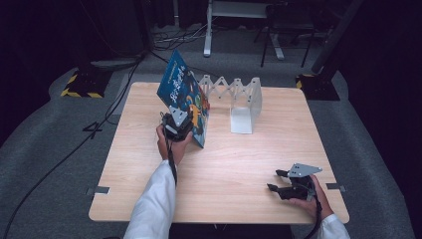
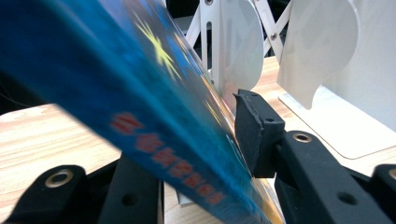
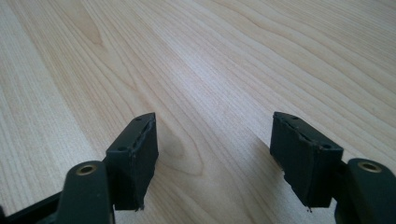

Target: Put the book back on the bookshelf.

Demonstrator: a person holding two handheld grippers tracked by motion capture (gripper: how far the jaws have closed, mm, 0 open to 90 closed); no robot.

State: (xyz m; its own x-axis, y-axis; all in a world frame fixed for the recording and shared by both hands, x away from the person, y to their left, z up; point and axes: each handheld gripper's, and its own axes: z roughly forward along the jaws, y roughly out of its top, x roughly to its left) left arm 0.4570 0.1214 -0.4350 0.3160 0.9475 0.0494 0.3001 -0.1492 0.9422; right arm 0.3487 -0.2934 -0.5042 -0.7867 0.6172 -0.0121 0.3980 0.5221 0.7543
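Note:
A blue picture book (image 1: 185, 94) stands tilted on the table (image 1: 224, 164), its far edge close to the white folding book rack (image 1: 239, 102). My left gripper (image 1: 177, 124) straddles the book's spine edge (image 2: 154, 140). In the left gripper view one pad (image 2: 254, 135) sits right beside the cover, with no clear squeeze on it. The other jaw is hidden behind the book. The rack's white plates (image 2: 308, 51) rise just beyond. My right gripper (image 1: 277, 180) rests near the table's front right, jaws apart (image 3: 212, 154) over bare wood with nothing between them.
The rack's slots stand at the back middle of the table. Cables run across the grey floor (image 1: 59, 149) on the left. A desk frame (image 1: 234, 30) stands behind the table.

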